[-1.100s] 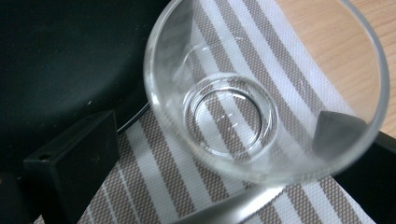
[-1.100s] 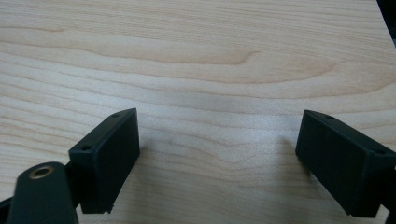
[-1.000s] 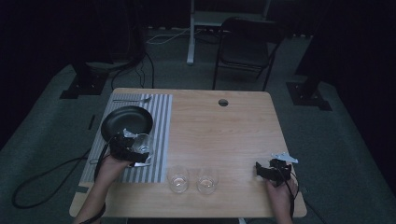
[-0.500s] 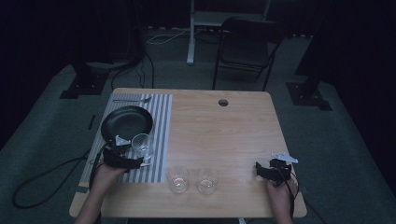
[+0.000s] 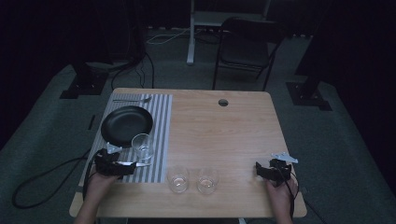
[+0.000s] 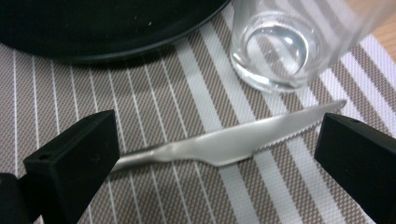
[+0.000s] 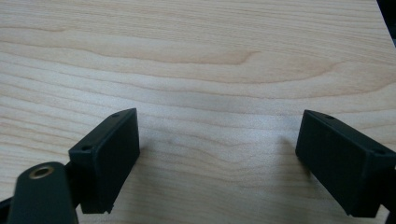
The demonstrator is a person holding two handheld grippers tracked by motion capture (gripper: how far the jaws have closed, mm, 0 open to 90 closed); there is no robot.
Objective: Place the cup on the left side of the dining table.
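Steel, dull and smooth, makes the knife [image 6: 224,142]; its blade is broad with a fine serrated lower edge and a rounded tip, narrowing to a slim handle; it lies flat on the striped mat [image 6: 187,93], just in front of the glass [image 6: 280,46] and apart from it; the left gripper [image 6: 210,158] has its black, blocky fingers [image 6: 74,158] spread wide, one at each end of the knife, not closed on it; the mat is woven, brown with white lines; the glass is clear, round, thick-based, standing upright beside the glossy black plate [image 5: 126,125]; two more glasses [image 5: 178,179] stand on the pale wooden surface [image 5: 224,130]; the right gripper [image 7: 219,158] rests over bare grained wood, fingers wide apart, holding nothing.
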